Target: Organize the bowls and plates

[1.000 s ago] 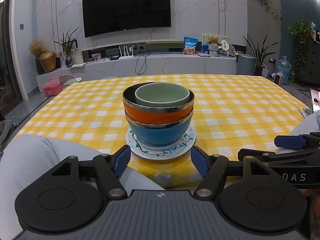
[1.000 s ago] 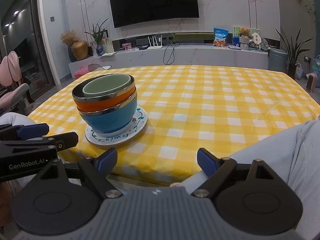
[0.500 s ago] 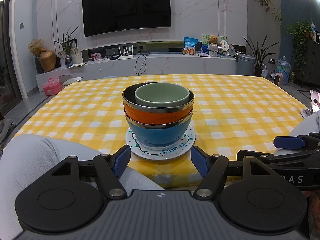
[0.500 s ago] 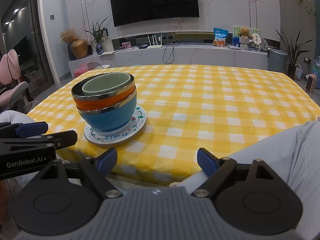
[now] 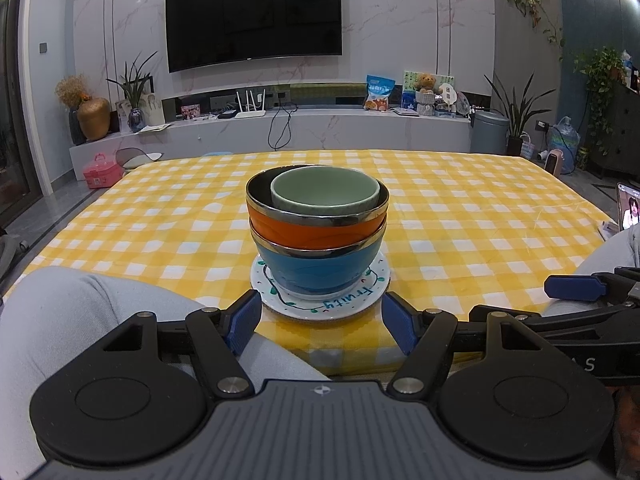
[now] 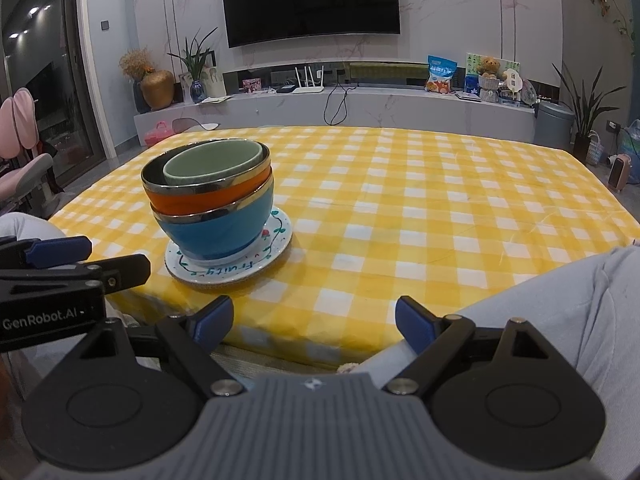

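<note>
A stack stands near the table's front edge: a white plate (image 5: 320, 305) lettered "Fruity", on it a blue bowl (image 5: 318, 268), an orange bowl (image 5: 316, 230) and a small green bowl (image 5: 325, 191) nested inside. The stack also shows in the right wrist view, with plate (image 6: 228, 270), blue bowl (image 6: 218, 230), orange bowl (image 6: 204, 200) and green bowl (image 6: 212, 162). My left gripper (image 5: 321, 320) is open and empty, just in front of the plate, off the table edge. My right gripper (image 6: 314, 326) is open and empty, to the right of the stack, before the table edge.
The table carries a yellow checked cloth (image 5: 460, 216). The person's legs in grey trousers (image 5: 92, 304) (image 6: 560, 300) sit at the front edge. A phone (image 5: 628, 210) stands at the right. A TV wall and a low shelf lie behind.
Almost nothing has moved. The right wrist view has shifted very slightly; both grippers stay open and empty.
</note>
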Motion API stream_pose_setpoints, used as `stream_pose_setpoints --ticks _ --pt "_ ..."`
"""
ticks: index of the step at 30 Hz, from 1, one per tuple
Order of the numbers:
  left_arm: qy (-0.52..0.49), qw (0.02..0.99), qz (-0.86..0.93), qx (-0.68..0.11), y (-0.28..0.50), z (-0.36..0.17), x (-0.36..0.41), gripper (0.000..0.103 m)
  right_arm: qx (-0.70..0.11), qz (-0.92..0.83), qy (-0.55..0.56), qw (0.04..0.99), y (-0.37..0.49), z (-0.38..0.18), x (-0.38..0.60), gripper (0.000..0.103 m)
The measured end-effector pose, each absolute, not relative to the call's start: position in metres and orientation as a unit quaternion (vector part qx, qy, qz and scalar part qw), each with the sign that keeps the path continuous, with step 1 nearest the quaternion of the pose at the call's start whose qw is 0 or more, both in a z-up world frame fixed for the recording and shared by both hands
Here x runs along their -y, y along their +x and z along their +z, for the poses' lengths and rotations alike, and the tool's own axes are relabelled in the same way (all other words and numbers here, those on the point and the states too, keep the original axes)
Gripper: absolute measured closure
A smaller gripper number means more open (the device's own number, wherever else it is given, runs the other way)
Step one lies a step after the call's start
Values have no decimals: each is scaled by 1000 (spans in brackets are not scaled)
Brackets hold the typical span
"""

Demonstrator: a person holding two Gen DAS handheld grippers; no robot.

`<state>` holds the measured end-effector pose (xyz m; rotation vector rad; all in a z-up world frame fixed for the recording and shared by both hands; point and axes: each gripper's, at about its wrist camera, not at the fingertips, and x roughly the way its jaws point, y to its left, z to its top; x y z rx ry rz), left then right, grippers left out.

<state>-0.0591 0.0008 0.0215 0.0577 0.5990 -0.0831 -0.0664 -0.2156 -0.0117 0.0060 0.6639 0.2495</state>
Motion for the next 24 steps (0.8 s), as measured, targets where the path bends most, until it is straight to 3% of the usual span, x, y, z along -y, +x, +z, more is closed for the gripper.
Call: stream_pose_setpoints --ticks 24 --pt "26 954 -42 -295 -60 22 -1 23 -326 121 -2 938 -66 -12 214 16"
